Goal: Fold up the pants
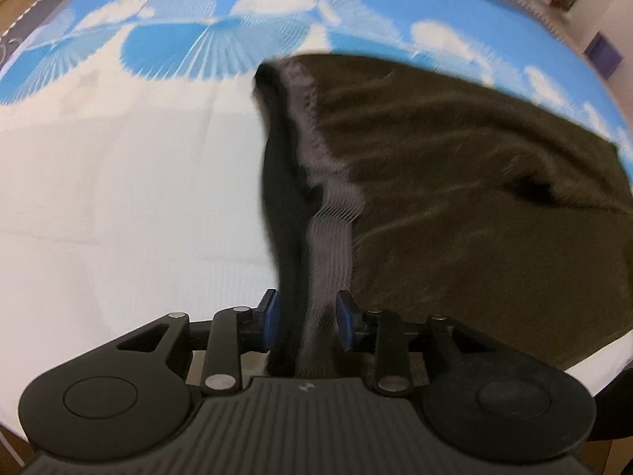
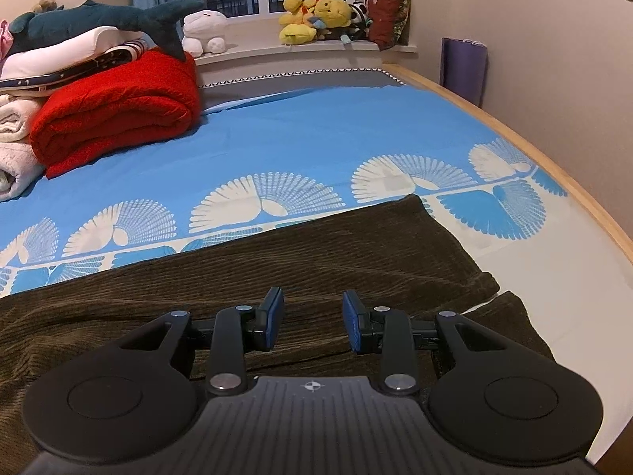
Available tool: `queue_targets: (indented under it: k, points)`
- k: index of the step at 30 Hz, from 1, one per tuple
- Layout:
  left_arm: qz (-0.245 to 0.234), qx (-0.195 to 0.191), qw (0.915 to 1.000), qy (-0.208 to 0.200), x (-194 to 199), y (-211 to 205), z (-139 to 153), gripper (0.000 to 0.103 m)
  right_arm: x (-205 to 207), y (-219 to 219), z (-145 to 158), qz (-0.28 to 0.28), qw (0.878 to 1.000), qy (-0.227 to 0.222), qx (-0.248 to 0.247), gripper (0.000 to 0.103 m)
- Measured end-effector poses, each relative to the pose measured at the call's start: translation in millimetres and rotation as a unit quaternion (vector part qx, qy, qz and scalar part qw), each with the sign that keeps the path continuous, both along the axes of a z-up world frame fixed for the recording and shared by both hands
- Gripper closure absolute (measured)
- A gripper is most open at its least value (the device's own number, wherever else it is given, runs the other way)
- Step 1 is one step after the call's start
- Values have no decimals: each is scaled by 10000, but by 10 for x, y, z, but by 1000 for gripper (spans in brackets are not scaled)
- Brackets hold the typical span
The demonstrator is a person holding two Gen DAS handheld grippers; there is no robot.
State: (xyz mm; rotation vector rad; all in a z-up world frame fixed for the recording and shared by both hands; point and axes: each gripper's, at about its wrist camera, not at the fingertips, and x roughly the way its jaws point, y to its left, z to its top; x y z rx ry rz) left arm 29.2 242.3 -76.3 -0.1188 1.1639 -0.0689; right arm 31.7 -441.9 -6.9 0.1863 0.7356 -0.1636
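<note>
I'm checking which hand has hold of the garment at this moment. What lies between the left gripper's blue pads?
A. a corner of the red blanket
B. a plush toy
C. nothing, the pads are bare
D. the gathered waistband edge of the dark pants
D: in the left wrist view the left gripper has the ribbed grey waistband of the pants running down between its blue pads, lifted above the bedsheet.

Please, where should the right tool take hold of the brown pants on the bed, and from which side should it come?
Probably at the leg hems at the end of the brown pants, coming from above. The right tool is open over flat cloth that offers no edge, whereas the hems lie free on the bed sheet. The left tool grips the waistband.
</note>
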Motion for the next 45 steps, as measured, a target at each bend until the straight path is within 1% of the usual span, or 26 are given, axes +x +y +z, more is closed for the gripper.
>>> queue_targets:
  k: [2, 3, 5, 6, 7, 8, 10, 11, 13, 16, 19, 21, 23, 27, 30, 34, 36, 37, 39, 40, 41, 42, 43, 45]
  points:
    - [-215, -98, 9997, -94, 19, -85, 19, 68, -9, -33, -1, -33, 10000, -3, 15, 68]
    - [-370, -83, 9992, -99, 33, -161, 2, 68, -14, -51, -4, -55, 10000, 3, 23, 68]
    - [-760, -15, 9971, -7, 38, -307, -62, 68, -19, -84, -14, -94, 9999, 16, 43, 68]
    - [-924, 38, 9956, 124, 23, -372, -125, 65, -22, -95, -17, -107, 9999, 25, 53, 68]
    - [-1097, 212, 9929, 402, 28, -450, -239, 62, -24, -103, -21, -114, 9999, 35, 57, 68]
    - [-1239, 426, 9893, 636, 18, -504, -340, 62, -27, -108, -23, -116, 9999, 39, 52, 68]
    - [-1581, 759, 9829, 558, -14, -629, -359, 61, -31, -111, -25, -112, 9999, 39, 33, 68]
    - [-1527, 731, 9840, 550, 5, -639, -332, 61, -34, -114, -25, -113, 9999, 37, 27, 68]
    - [-1255, 535, 9894, 489, 61, -591, -272, 61, -37, -123, -25, -122, 9999, 31, 32, 68]
    - [-964, 384, 9945, 104, 124, -514, -117, 61, -35, -137, -26, -148, 9999, 41, 40, 69]
    - [-425, 189, 9986, -257, 216, -408, 37, 61, -33, -140, -32, -175, 9998, 18, 8, 69]
    - [-85, 88, 9985, -531, 262, -353, 125, 61, -31, -124, -27, -222, 9997, -32, -65, 69]
    - [138, 43, 9967, -793, 293, -328, 203, 61, -46, -120, -4, -278, 9994, -176, -125, 69]
    - [440, 15, 9923, -1156, 467, -389, 336, 61, -65, -108, 52, -269, 9986, -459, -60, 68]
    - [601, 28, 9888, -1366, 525, -502, 435, 58, -52, -102, 88, -227, 9979, -602, -74, 66]
    - [735, 79, 9854, -1530, 678, -706, 551, 55, -33, -91, 110, -210, 9977, -651, -5, 65]
    - [720, 72, 9843, -1609, 709, -803, 597, 55, -30, -56, 123, -166, 9976, -677, -21, 63]
    - [749, 142, 9831, -1665, 731, -868, 634, 55, -27, -29, 131, -124, 9975, -698, -55, 61]
    - [920, 305, 9803, -1719, 785, -984, 706, 54, 3, 24, 126, 7, 9976, -682, -121, 60]
    - [957, 251, 9822, -1598, 847, -1033, 746, 54, 21, 42, 119, 79, 9978, -646, -105, 60]
    - [984, 164, 9858, -1353, 962, -1080, 789, 54, 44, 60, 112, 145, 9981, -602, -73, 60]
    - [1011, 154, 9879, -1170, 1062, -1110, 830, 54, 55, 84, 114, 177, 9981, -592, -66, 60]
    - [1013, 174, 9888, -1080, 1170, -1139, 881, 54, 62, 106, 118, 191, 9979, -606, -89, 60]
    - [949, 214, 9880, -1196, 1354, -1173, 965, 54, 75, 144, 128, 193, 9977, -626, -167, 60]
